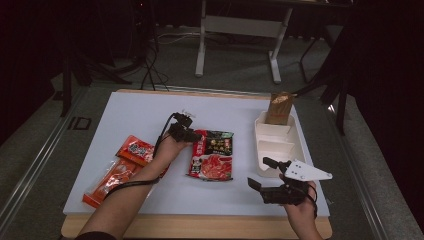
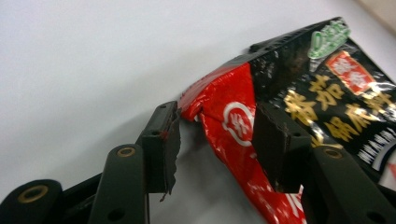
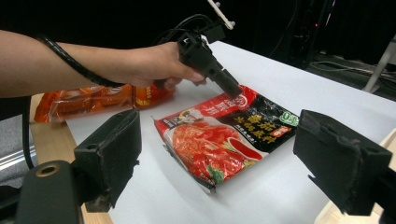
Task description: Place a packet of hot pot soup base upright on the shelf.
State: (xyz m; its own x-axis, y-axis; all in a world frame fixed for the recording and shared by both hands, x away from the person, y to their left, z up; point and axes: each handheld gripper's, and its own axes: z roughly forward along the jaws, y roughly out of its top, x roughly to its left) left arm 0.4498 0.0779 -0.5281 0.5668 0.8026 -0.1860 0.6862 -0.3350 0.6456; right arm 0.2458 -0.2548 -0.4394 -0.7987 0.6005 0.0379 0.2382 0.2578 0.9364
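Table: white board on a wooden top, seen from above, with dark floor around it.
Sauce packet: red and black packet lies flat near the middle of the board, its black end pointing away from the person; in the right gripper view it lies between the two black jaws in the foreground, farther off.
Left gripper: left gripper is at the packet's upper left corner, held by the person's left hand, cable trailing back along the forearm.
Left claw state: in the left gripper view the jaws stand partly apart, astride the raised red corner of the packet; one pad is over the packet's printed face, the other just beside its edge, with a gap showing on that side, so the pads do not clamp it.
Right gripper: right gripper hovers over the board's near right part, beside the tray, in the person's right hand, with its grey three-cornered plate on top.
Right claw state: jaws wide apart with nothing between the pads.
Tray: white compartment tray sits at the board's right edge.
Brown pouch: brown pouch stands upright in the tray's far compartment.
Orange packets: two orange-red packets lie at the board's left, well apart from the sauce packet, partly under the left forearm.
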